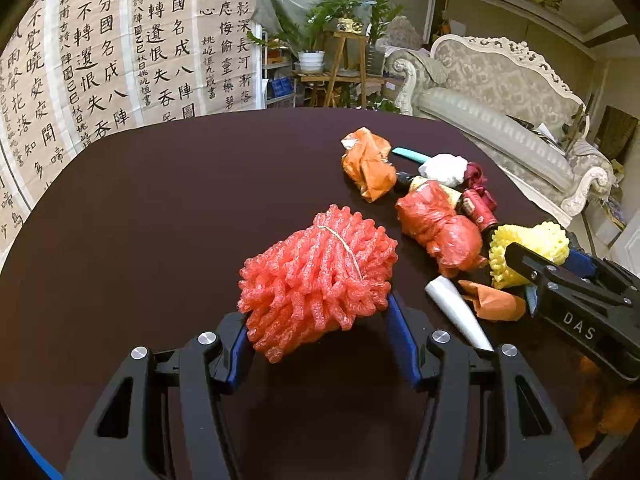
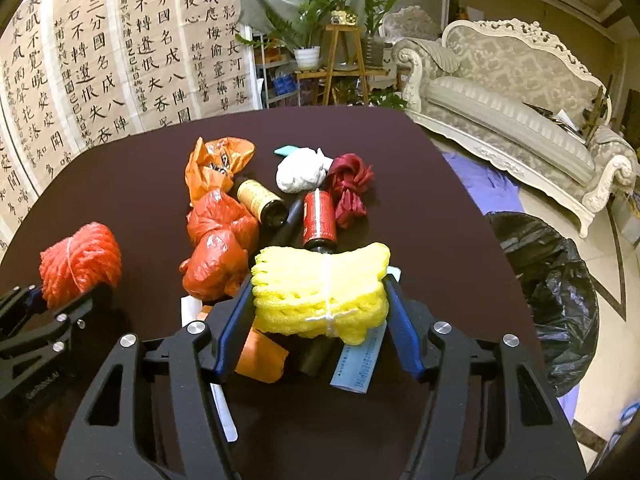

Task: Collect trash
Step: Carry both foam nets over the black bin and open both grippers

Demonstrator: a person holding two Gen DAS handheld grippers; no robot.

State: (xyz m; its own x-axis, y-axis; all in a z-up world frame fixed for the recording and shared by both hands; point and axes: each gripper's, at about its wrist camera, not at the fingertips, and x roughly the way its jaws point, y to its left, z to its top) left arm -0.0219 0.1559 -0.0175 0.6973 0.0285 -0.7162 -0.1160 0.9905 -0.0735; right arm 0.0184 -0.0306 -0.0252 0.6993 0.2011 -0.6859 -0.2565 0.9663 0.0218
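Left wrist view: left gripper point(image 1: 316, 320) clamped on red foam netting point(image 1: 318, 276) at lower centre, over the dark table point(image 1: 160, 208).

Right wrist view: right gripper point(image 2: 320, 304) clamped on yellow foam netting point(image 2: 322, 290) at centre; pickup step, apparently. Next, likely carrying both to the black trash bag point(image 2: 560, 288) at right.

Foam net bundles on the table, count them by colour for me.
Red foam net bundle: 1, gripped by the left gripper
Yellow foam net bundle: 1, gripped by the right gripper
Total: 2
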